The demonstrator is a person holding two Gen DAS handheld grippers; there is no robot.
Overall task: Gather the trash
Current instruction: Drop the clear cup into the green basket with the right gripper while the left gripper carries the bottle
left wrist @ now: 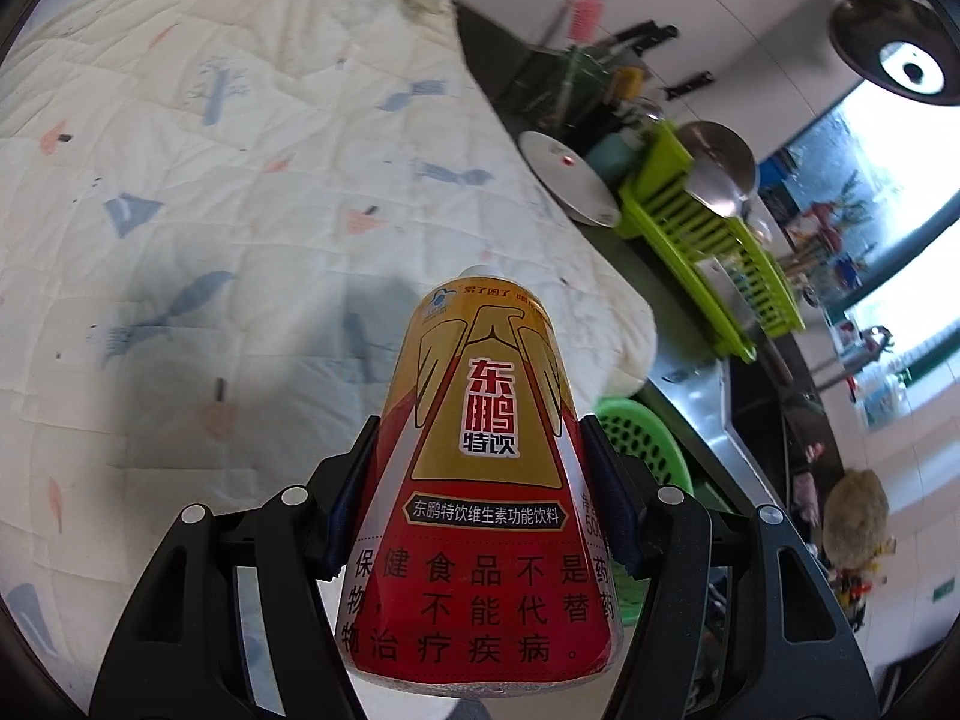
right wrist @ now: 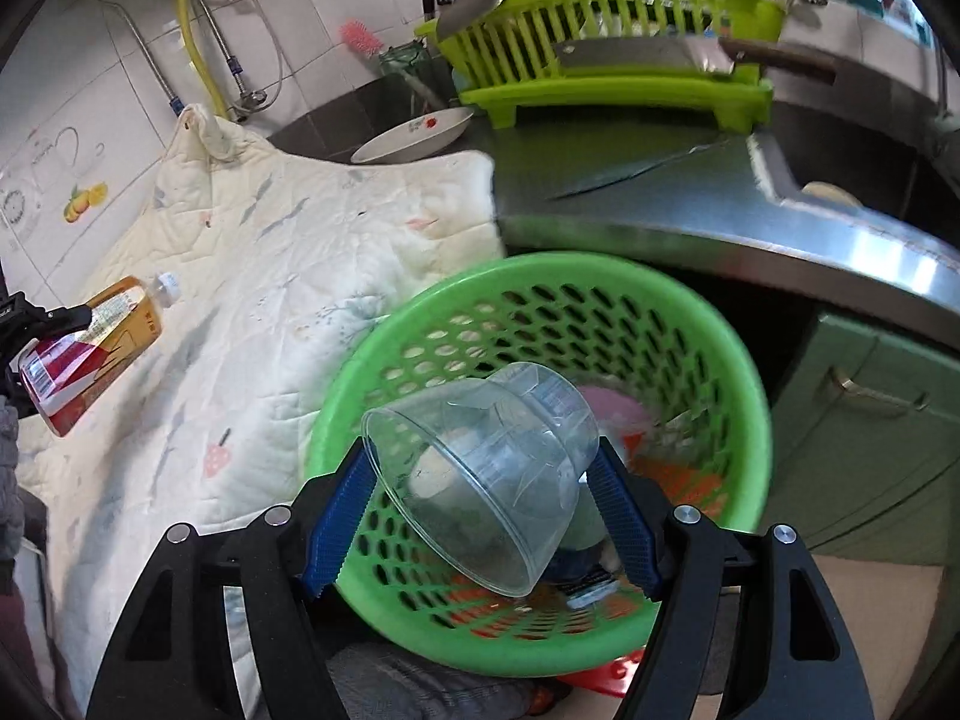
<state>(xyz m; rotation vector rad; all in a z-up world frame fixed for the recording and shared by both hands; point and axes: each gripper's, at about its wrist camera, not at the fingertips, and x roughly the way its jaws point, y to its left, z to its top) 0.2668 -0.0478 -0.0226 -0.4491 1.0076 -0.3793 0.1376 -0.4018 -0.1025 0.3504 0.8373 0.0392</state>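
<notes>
The left gripper [left wrist: 480, 480] is clamped on a bottle [left wrist: 480, 480], holding it around the middle with the cap end pointing away. The bottle is up in the air over the quilt [left wrist: 210, 180] that covers the counter. It looks like thin plastic, light if it is empty, and its shiny label could be slippery, so the fat middle is a good place to hold.

The right gripper [right wrist: 480, 480] is clamped on a clear cup [right wrist: 480, 468], one pad on each side. The cup hangs tilted just above the green basket [right wrist: 738, 372], which sits by the counter's front edge. The cup looks very light and thin and may squash, so a soft squeeze seems best.
</notes>
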